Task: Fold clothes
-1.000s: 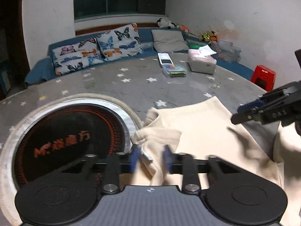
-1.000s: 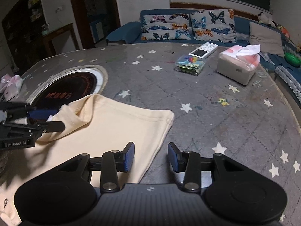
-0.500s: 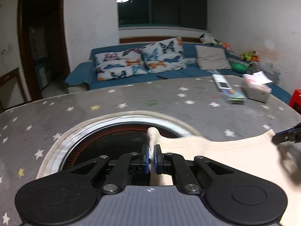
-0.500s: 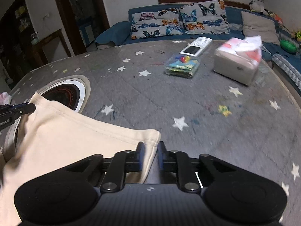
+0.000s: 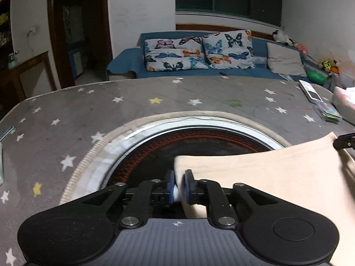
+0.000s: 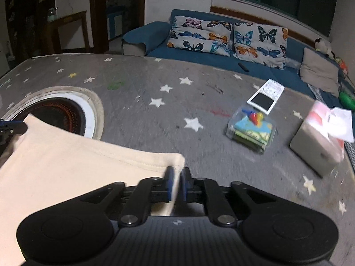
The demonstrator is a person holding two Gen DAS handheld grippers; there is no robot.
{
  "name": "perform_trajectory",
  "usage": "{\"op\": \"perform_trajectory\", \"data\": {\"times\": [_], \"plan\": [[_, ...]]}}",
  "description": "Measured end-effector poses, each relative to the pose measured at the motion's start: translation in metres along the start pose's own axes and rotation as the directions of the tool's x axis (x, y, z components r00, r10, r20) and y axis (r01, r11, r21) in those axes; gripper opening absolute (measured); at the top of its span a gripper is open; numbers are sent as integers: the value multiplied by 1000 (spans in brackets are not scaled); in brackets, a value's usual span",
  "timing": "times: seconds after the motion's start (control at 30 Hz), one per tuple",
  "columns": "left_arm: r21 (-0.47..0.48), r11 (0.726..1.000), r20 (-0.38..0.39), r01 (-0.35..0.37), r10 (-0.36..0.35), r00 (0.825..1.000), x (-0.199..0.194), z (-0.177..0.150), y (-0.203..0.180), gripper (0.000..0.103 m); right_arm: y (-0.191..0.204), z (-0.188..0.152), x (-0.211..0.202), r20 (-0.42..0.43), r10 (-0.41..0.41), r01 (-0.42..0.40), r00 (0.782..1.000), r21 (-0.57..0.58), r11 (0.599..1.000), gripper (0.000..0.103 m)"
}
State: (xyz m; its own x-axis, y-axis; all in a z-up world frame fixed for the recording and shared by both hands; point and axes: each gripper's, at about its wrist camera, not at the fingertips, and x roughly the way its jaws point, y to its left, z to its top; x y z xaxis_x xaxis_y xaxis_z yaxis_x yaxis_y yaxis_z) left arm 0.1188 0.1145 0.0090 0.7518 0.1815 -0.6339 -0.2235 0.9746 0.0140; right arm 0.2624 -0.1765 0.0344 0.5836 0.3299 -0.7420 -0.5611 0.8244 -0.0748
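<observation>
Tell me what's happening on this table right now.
A person is folding a cream garment with two handheld claws. The left claw is shut on one corner, above the round black burner set in the table. The right claw is shut on another corner, so the cloth spans between them. A tissue box and a clear packet sit off to the right, untouched.

The tissue box is motion-blurred; the cream garment runs off-frame.
</observation>
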Motion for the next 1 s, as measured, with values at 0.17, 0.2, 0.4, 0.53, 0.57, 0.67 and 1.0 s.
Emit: {"op": "perform_trajectory", "data": {"times": [0.17, 0.2, 0.4, 0.53, 0.57, 0.67, 1.0], "plan": [[-17, 1000, 20, -8, 8, 1000, -17, 2, 13, 16, 3, -5, -22, 12, 15, -15, 1000, -34, 999, 20], [-14, 1000, 23, 15, -15, 1000, -23, 1, 11, 16, 5, -8, -29, 13, 30, -29, 999, -37, 999, 21], [43, 986, 24, 161, -162, 986, -62, -20, -14, 16, 28, -35, -72, 9, 147, -146, 989, -80, 986, 33], [69, 977, 10, 201, -202, 979, -86, -42, -28, 16, 51, -64, -94, -15, 227, -227, 974, -111, 968, 41], [67, 977, 10, 203, -205, 979, -92, -47, -28, 16, 55, -71, -98, -20, 237, -238, 971, -116, 964, 41], [57, 976, 12, 209, -210, 978, -111, -62, -28, 16, 67, -90, -108, -32, 258, -260, 966, -132, 957, 43], [-142, 986, 46, -82, 89, 995, -168, -107, 44, 31, 81, -124, -129, -34, 261, -264, 965, -150, 953, 52]]}}
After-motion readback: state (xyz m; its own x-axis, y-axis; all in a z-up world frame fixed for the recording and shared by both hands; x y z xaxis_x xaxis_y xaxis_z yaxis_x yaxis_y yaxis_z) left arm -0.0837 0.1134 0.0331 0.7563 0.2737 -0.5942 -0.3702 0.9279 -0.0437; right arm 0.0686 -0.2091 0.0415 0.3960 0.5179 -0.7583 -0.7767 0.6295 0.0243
